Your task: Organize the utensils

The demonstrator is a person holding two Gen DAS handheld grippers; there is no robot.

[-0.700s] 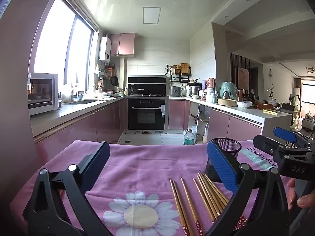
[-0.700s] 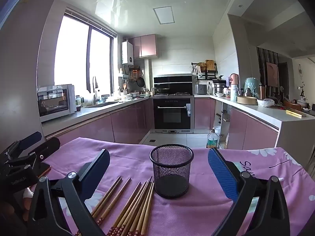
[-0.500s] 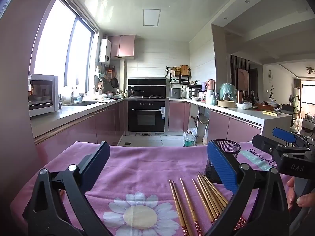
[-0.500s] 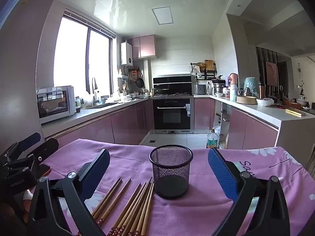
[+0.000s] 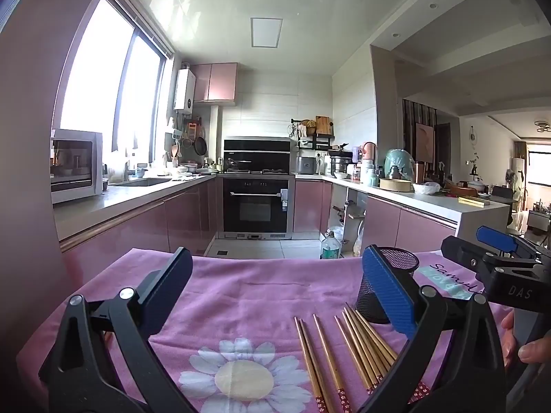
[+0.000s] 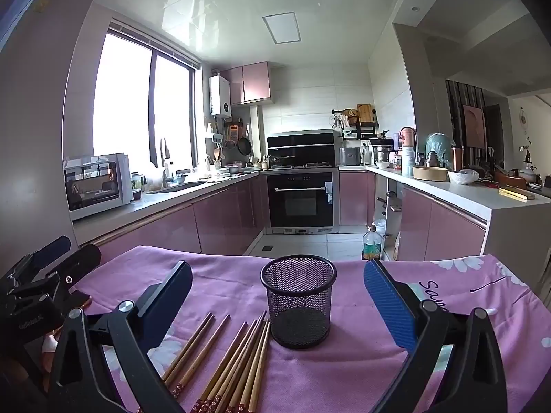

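Several wooden chopsticks lie loose on the pink flowered cloth, also in the right wrist view. A black mesh cup stands upright and empty just right of them; in the left wrist view the mesh cup is partly hidden behind my right-hand finger. My left gripper is open and empty, held above the cloth left of the chopsticks. My right gripper is open and empty, with the cup between its jaws further ahead. Each gripper shows at the edge of the other's view.
The table's far edge drops to the kitchen floor. Pink cabinets, an oven and worktops lie beyond. A plastic bottle stands on the floor. A hand holds the right gripper.
Both views have shifted only slightly; the grippers hover almost still. Chopsticks and cup have not moved.
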